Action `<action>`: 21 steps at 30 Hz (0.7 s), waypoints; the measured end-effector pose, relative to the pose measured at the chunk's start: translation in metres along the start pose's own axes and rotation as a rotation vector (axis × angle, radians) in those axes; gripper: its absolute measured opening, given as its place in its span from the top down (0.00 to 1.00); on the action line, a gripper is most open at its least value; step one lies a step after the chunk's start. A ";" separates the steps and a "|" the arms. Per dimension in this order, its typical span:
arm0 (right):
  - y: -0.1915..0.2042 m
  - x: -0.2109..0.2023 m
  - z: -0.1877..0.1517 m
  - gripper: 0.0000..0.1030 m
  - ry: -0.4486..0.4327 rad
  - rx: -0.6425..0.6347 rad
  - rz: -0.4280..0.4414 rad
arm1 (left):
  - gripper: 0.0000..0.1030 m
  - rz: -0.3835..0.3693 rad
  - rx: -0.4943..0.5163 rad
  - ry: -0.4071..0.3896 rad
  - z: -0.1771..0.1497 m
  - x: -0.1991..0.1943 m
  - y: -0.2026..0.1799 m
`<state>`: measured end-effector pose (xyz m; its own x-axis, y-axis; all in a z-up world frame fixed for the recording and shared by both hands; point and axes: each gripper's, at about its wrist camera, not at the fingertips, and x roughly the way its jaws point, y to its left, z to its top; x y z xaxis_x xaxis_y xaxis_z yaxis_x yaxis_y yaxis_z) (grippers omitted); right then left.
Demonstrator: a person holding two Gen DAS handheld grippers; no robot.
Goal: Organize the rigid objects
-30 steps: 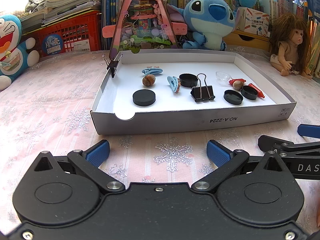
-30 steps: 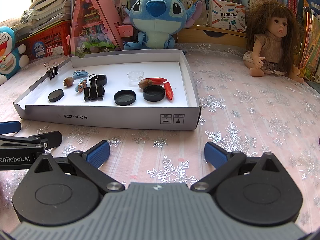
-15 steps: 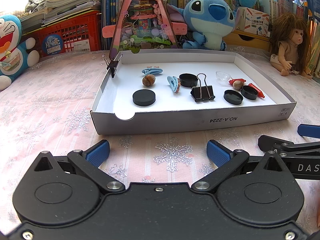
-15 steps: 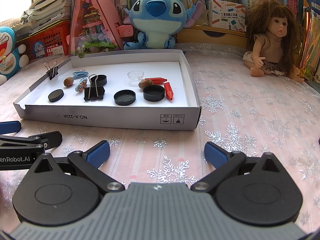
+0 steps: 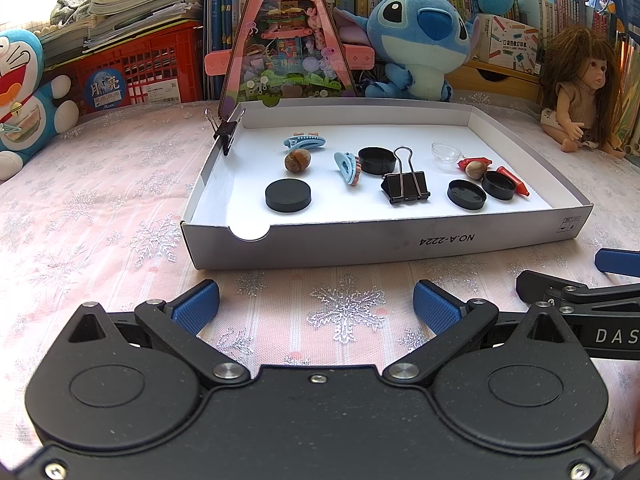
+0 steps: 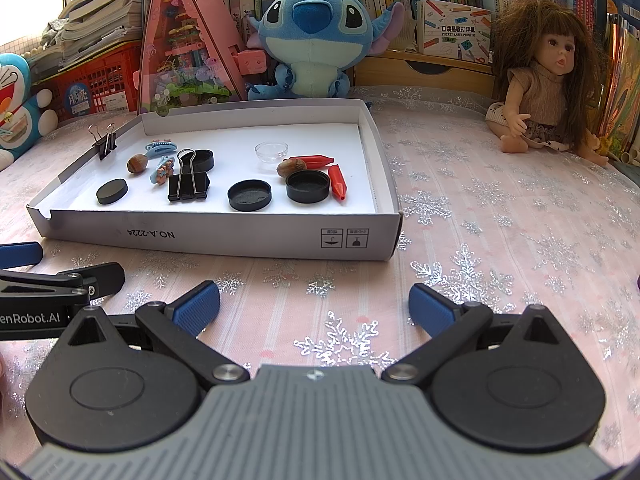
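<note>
A shallow white box lid [image 5: 400,246] [image 6: 240,240] lies on the snowflake cloth and holds small rigid items: a black disc [image 5: 288,196], two nuts [image 5: 297,160] [image 6: 291,168], blue hair clips [image 5: 347,166], black caps [image 5: 467,195] [image 6: 308,187], a large binder clip [image 5: 406,184] [image 6: 188,184], red crayons [image 6: 337,182] and a clear dome [image 6: 272,151]. A small binder clip [image 5: 225,132] grips the lid's left wall. My left gripper [image 5: 316,306] and right gripper [image 6: 314,304] both hover open over the cloth just in front of the lid, with nothing between the fingers.
Behind the lid stand a pink triangular toy house [image 5: 286,40], a blue plush [image 6: 312,40], a red crate with books [image 5: 136,72] and shelves of books. A doll [image 6: 540,92] sits at the right, a blue cat plush [image 5: 24,92] at the left.
</note>
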<state>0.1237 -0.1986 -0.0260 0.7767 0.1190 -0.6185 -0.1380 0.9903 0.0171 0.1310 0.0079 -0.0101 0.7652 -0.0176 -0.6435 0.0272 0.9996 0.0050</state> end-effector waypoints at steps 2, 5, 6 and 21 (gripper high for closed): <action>0.000 0.000 0.000 0.00 0.000 0.000 0.000 | 0.00 0.000 0.000 0.000 0.000 0.000 0.000; 0.000 0.000 0.000 0.00 0.000 0.000 0.000 | 0.00 0.000 0.000 0.000 0.000 0.000 0.000; 0.000 0.000 0.000 0.00 0.000 0.000 0.000 | 0.00 0.000 0.000 0.000 0.000 0.000 0.000; 0.000 0.000 0.000 0.00 0.000 0.000 0.000 | 0.00 0.009 -0.003 0.000 0.000 0.002 0.000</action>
<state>0.1238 -0.1989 -0.0258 0.7765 0.1188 -0.6188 -0.1380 0.9903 0.0169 0.1324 0.0076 -0.0109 0.7654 -0.0086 -0.6435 0.0181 0.9998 0.0082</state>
